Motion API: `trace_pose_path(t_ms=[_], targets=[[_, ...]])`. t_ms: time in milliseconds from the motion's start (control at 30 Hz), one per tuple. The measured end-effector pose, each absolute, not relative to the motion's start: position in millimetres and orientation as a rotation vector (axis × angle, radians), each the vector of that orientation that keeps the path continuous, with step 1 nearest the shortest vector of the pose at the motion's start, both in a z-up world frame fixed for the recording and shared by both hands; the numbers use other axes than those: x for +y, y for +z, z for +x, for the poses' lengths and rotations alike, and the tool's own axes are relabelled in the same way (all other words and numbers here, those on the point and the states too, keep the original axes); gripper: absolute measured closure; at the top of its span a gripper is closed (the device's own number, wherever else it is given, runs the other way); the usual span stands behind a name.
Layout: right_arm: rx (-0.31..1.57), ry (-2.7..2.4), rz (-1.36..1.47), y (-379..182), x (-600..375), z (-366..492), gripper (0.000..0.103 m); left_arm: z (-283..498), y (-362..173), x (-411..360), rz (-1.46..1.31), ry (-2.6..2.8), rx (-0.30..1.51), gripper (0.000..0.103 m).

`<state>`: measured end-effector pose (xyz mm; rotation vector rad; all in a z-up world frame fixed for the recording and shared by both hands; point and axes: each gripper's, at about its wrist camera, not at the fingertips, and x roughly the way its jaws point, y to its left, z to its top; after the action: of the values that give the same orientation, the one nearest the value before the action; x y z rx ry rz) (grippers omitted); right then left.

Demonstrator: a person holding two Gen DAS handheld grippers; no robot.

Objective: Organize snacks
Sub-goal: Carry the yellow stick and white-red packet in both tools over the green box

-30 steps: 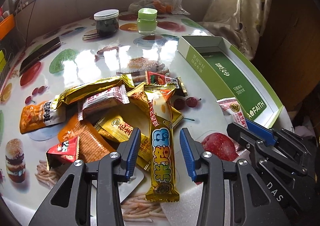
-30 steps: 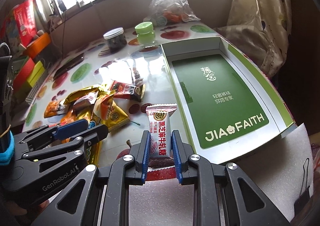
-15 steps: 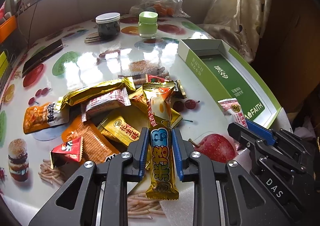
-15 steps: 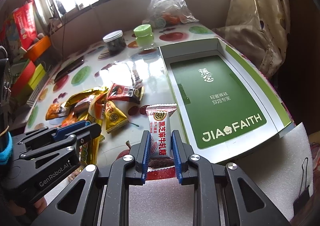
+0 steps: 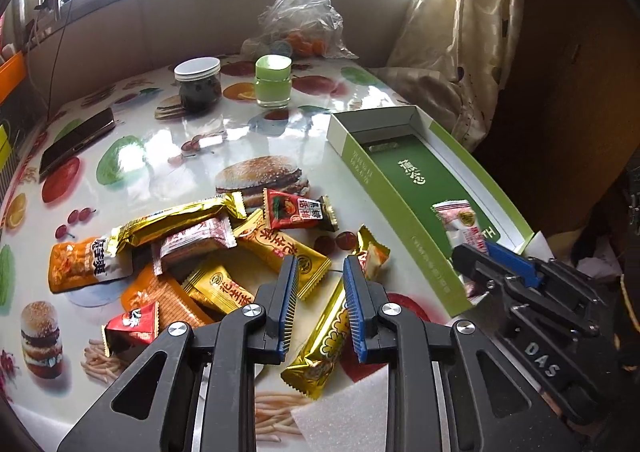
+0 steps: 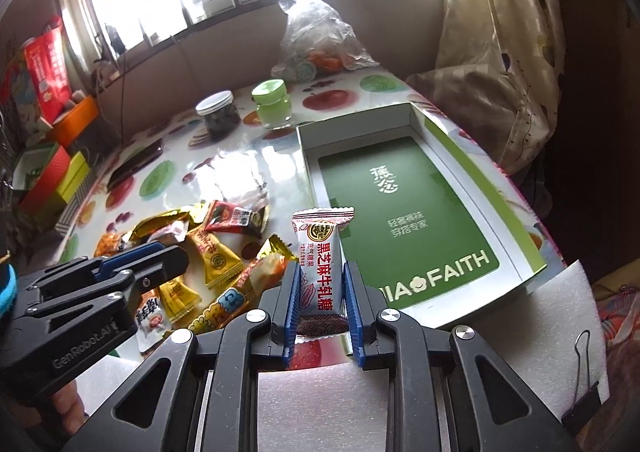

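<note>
Here, white nougat packet [image 6: 320,264] at lower centre, upright, pinched in closed right gripper [image 6: 320,292] beside green box [image 6: 536,252]. At lower centre, left gripper [image 5: 318,300] slightly parted (holding nothing), gold bar [image 5: 320,348] slanting below, snack pile [image 5: 208,252] at centre left.

The snack pile [image 5: 208,252] lies on the table [image 5: 168,155], left of the box [image 5: 384,175]. Behind the pile stand two jars [image 5: 198,85], side by side, with a bag [image 5: 300,23] behind them by the wall. A phone [image 5: 76,143] lies at the far left of the table. A long bar [image 5: 324,336] lies at the near edge, right of the pile. A packet [image 6: 320,260] stands upright at the box's near left corner. A foam sheet [image 6: 520,332] lies before the box, with a clip [image 6: 580,388] on its right.
</note>
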<state>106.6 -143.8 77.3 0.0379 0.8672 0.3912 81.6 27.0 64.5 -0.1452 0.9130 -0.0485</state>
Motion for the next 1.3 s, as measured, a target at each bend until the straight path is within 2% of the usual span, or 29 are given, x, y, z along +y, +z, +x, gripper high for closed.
trace_pose_path(t_ms=[233, 300, 333, 367, 433, 833, 900, 967, 1300], targets=[[0.878, 0.394, 0.045, 73.8, -148.4, 104.8, 0.083, 83.8, 46.9, 26.9, -0.163, -0.090, 0.963, 0.078], [0.881, 0.393, 0.047, 72.4, -148.7, 104.7, 0.083, 85.0, 45.3, 19.9, -0.145, -0.142, 0.969, 0.074], [0.882, 0.391, 0.047, 72.1, -149.0, 104.7, 0.083, 85.5, 43.8, 16.0, -0.135, -0.167, 0.974, 0.064], [0.884, 0.389, 0.047, 71.5, -149.4, 104.9, 0.083, 85.8, 43.0, 14.0, -0.128, -0.174, 0.978, 0.058], [0.886, 0.385, 0.047, 70.5, -150.5, 105.3, 0.083, 87.3, 38.4, 8.5, -0.105, -0.173, 0.992, 0.058], [0.893, 0.370, 0.058, 67.0, -157.2, 105.6, 0.083, 96.6, 14.8, -4.1, -0.041, -0.135, 1.073, 0.058], [0.893, 0.367, 0.060, 67.0, -158.9, 105.9, 0.083, 96.8, 14.7, -4.6, -0.031, -0.126, 1.071, 0.063], [0.892, 0.363, 0.064, 67.1, -160.5, 105.8, 0.083, 97.3, 16.1, -5.0, -0.022, -0.120, 1.073, 0.075], [0.888, 0.361, 0.076, 68.9, -165.2, 107.8, 0.083, 94.6, 39.2, -4.5, -0.045, -0.120, 1.018, 0.077]])
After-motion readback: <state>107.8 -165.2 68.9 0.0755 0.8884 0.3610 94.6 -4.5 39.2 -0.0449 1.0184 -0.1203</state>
